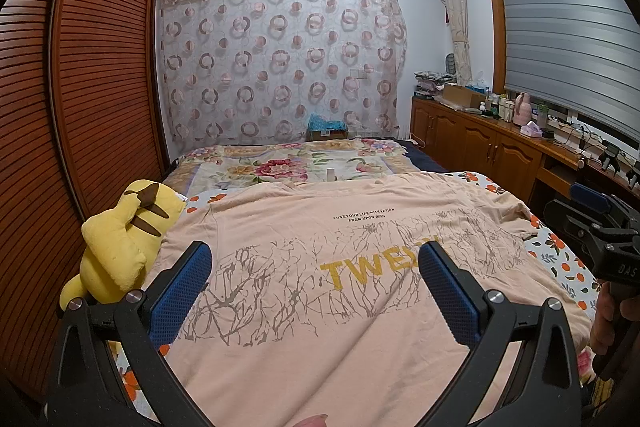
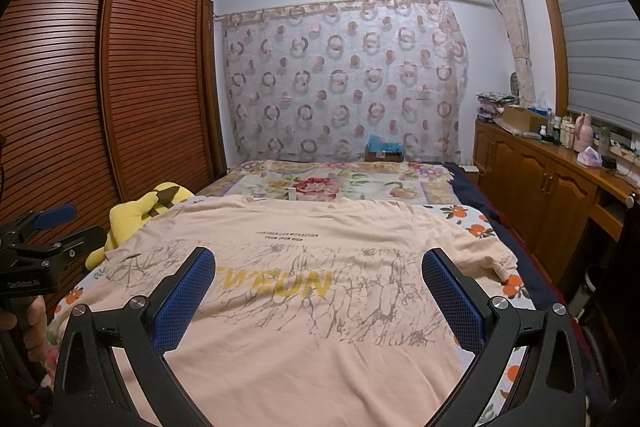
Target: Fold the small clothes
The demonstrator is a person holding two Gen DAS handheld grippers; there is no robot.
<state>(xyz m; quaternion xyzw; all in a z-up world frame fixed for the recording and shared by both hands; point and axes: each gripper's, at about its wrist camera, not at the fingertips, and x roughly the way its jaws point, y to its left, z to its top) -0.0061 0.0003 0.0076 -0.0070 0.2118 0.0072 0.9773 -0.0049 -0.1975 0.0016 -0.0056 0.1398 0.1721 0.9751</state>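
- Jaws of the left gripper (image 1: 314, 291) and the right gripper (image 2: 318, 297) are held wide apart, empty, above the cloth.
- Spread flat on the bed (image 1: 560, 255), the peach T-shirt (image 1: 320, 307) is laid ready for folding.

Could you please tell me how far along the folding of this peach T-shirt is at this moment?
Done: the peach T-shirt lies spread flat, print up, on the bed, beside a yellow plush toy. In hand: nothing; the left gripper and right gripper are both open above the shirt, gripping no fabric. Left: every fold, since the sleeves are out and no edge is turned over.
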